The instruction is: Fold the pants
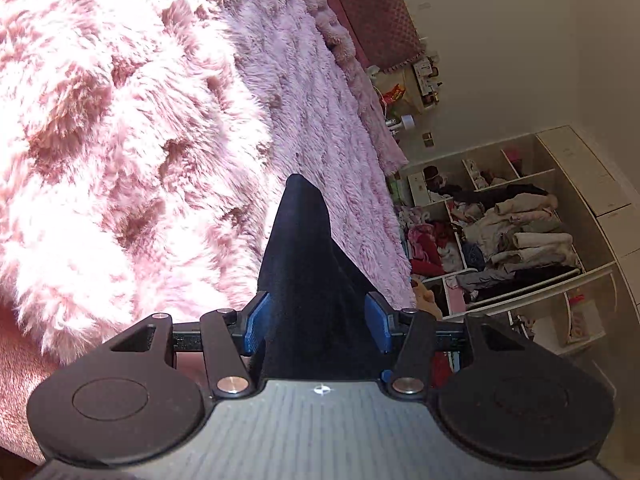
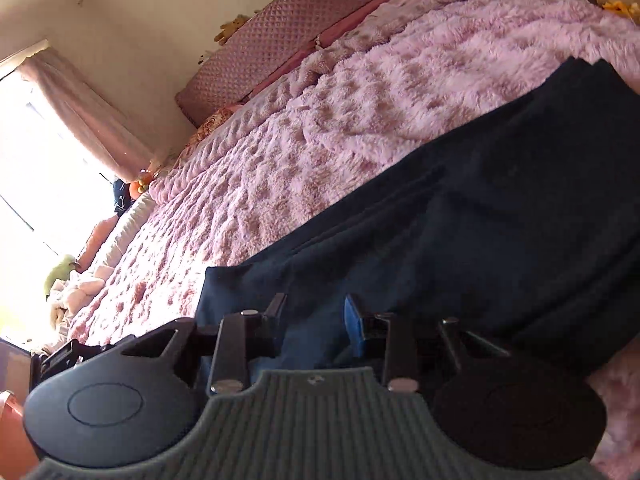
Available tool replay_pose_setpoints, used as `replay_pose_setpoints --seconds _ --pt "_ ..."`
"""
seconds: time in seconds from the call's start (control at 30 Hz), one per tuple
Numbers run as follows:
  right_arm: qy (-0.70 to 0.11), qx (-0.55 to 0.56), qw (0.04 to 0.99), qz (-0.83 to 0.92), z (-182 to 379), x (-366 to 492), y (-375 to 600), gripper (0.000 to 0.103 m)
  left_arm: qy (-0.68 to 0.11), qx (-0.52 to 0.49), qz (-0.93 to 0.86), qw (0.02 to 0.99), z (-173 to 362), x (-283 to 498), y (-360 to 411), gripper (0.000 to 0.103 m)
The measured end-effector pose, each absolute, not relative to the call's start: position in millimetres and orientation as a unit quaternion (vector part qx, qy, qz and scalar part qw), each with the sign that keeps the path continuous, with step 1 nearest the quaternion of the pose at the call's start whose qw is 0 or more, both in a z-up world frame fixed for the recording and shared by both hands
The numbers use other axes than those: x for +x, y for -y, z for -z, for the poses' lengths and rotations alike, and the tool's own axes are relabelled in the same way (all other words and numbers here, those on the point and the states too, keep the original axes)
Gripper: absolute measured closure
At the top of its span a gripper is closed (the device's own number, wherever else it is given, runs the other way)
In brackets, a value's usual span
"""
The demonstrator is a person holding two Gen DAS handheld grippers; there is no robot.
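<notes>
Under me spreads the long-piled shaggy pink-and-lilac plush blanket (image 2: 304,120), covering the whole bed, bright where daylight from the window falls on it. On top of it, in my right view, lie the dark navy soft fabric pants (image 2: 480,208), stretched in long flat folds from the upper right edge down toward my right gripper (image 2: 316,320), with one squared corner of cloth ending just left of my fingers. Behind the bed stands the quilted dusty-rose padded headboard (image 2: 288,28), and in my left view a white open cubby shelf (image 1: 532,276) crammed with rolled and heaped clothes fills the wall past the blanket's edge. My left gripper (image 1: 318,324) has a peaked fold of the pants (image 1: 300,248) rising between its blue pads (image 1: 256,324); the jaws stand apart with the cloth loose between them, released. My right gripper's jaws are also parted, hovering over the navy cloth, and I cannot tell whether its pads touch the fabric.
</notes>
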State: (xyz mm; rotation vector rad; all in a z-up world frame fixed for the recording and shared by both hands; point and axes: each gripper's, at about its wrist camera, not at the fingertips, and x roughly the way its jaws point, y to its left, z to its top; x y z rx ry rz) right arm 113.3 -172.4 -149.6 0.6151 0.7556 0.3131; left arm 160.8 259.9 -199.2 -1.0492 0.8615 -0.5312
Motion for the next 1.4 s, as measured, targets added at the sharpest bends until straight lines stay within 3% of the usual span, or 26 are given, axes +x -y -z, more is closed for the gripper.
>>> replay_pose_setpoints --seconds 0.2,0.4,0.43,0.47,0.5,0.6,0.7,0.8,0.87,0.97,1.07,1.4 --pt "-0.384 0.173 0.899 -0.122 155 94 148 0.078 -0.455 -0.446 0.23 0.736 235 187 -239 0.045" --pt "-0.453 0.063 0.881 -0.122 145 76 138 0.082 -0.435 -0.513 0.266 0.69 253 200 -243 0.044" --pt "-0.478 0.07 0.864 -0.138 143 78 139 0.085 -0.432 -0.518 0.264 0.69 254 199 -243 0.045" --pt "-0.505 0.116 0.843 -0.14 142 79 147 0.099 -0.434 -0.509 0.26 0.696 253 199 -242 0.046" --pt "-0.518 0.158 0.828 -0.143 139 78 154 0.101 -0.438 -0.49 0.256 0.709 248 199 -238 0.048" --pt "-0.471 0.17 0.844 -0.19 107 68 155 0.101 -0.443 -0.421 0.259 0.748 232 194 -222 0.048" --pt "-0.401 0.086 0.891 -0.198 73 70 139 0.101 -0.452 -0.35 0.252 0.781 217 189 -205 0.047" --pt "-0.346 -0.004 0.921 -0.178 73 94 124 0.102 -0.469 -0.308 0.226 0.796 209 185 -193 0.048" --pt "-0.359 -0.028 0.92 -0.153 93 125 119 0.103 -0.471 -0.294 0.218 0.803 202 185 -185 0.048" --pt "-0.394 0.005 0.912 -0.113 128 162 124 0.103 -0.474 -0.266 0.212 0.812 194 184 -177 0.061" --pt "-0.41 0.027 0.908 -0.085 157 181 126 0.103 -0.475 -0.261 0.208 0.814 192 183 -174 0.066" --pt "-0.447 0.005 0.889 -0.095 161 129 119 0.103 -0.482 -0.282 0.216 0.801 201 186 -187 0.068"
